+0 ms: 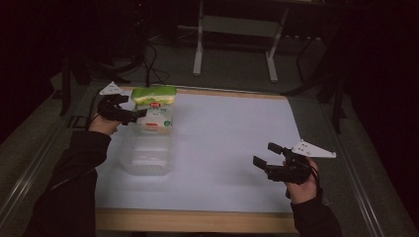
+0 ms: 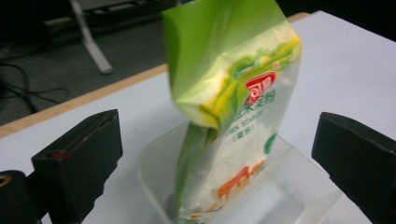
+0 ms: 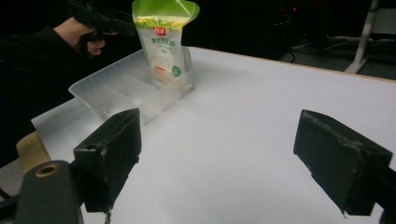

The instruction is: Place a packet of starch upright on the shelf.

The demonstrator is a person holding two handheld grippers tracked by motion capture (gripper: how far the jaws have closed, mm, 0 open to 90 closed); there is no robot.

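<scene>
Pouch (image 1: 154, 109): stands upright, long axis vertical, in the far end of the clear bin (image 1: 146, 157) near the worktop's far-left corner
Left gripper (image 1: 140, 115): jaws apart, flanking the pouch, apparently clear of it
Right gripper (image 1: 266, 154): jaws apart, holding nothing, near the right edge, well apart from the bin
Nearer hand: left

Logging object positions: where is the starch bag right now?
The starch bag stands in the far end of the clear bin, table's left side, beside the open left gripper.
</scene>
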